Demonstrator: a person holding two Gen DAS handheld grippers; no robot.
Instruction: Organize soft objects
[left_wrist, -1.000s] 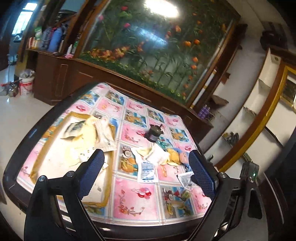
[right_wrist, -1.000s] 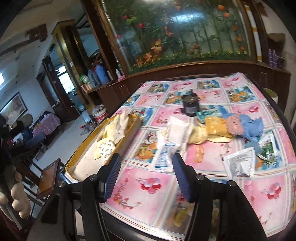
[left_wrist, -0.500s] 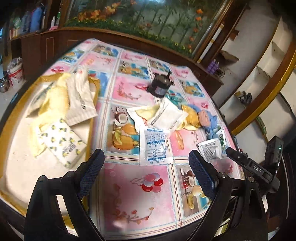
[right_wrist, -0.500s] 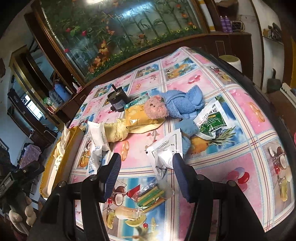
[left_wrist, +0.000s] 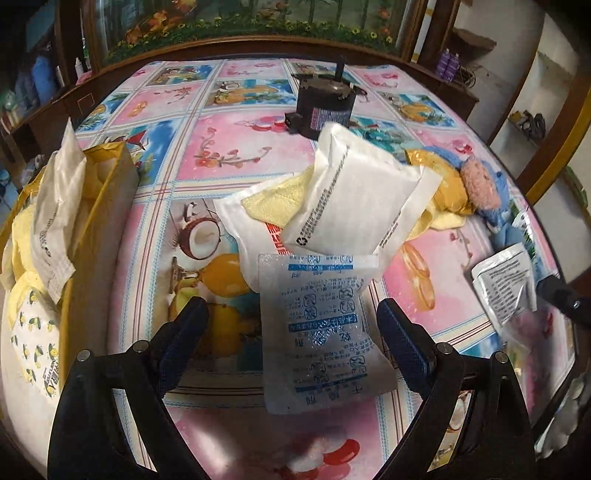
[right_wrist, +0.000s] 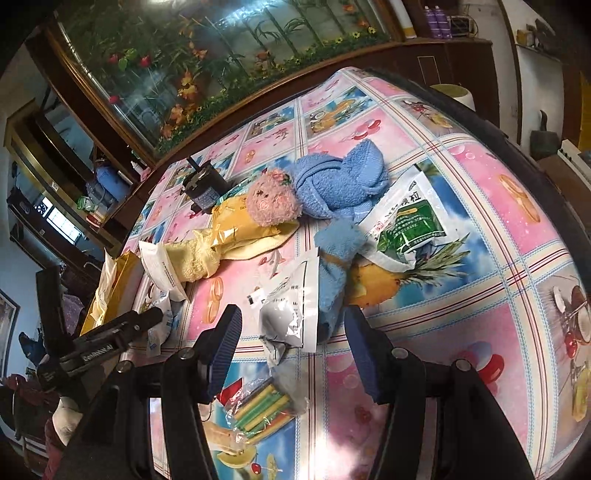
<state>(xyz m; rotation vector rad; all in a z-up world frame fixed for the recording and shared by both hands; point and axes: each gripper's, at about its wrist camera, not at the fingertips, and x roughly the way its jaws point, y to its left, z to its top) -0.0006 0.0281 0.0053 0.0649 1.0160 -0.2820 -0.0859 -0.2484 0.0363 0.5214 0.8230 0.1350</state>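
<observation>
— Two hand-held grippers are over the tabletop (left_wrist: 236, 122), both tilted down at it. The left hand-held gripper (left_wrist: 291, 334) has its jaws spread wide, with nothing pinched. A white desiccant pouch with blue print (left_wrist: 321, 332) lies flat between the two blue pads (left_wrist: 400, 341), and neither pad presses on it.

— And the right one?

— The right hand-held gripper (right_wrist: 291, 349) is partly open, also gripping nothing. A crumpled silver-white sachet (right_wrist: 291, 314) lies on the cloth just beyond and between its fingers, not touched as far as I can see.

— Where are the soft things?

— Spread across the middle. A plump white packet (left_wrist: 354, 199) leans on a yellow towel (left_wrist: 275, 199) and overlaps the far end of the pouch. To the right of that lies a yellow foil bag (right_wrist: 236, 225), then a pink plush bear head (right_wrist: 271, 201) against a bundled blue towel (right_wrist: 340, 184). A green and white sachet (right_wrist: 410, 225) lies just right of the towel. Behind them all stands a small black motor (left_wrist: 325, 107).

— Anything already sorted?

— At the left edge a yellow-rimmed tray (left_wrist: 99, 236) holds a white packet (left_wrist: 55, 218) and a lemon-print cloth (left_wrist: 35, 343). Near the right hand-held gripper, a clear bag of coloured sticks (right_wrist: 264, 406) lies on the tabletop.
</observation>
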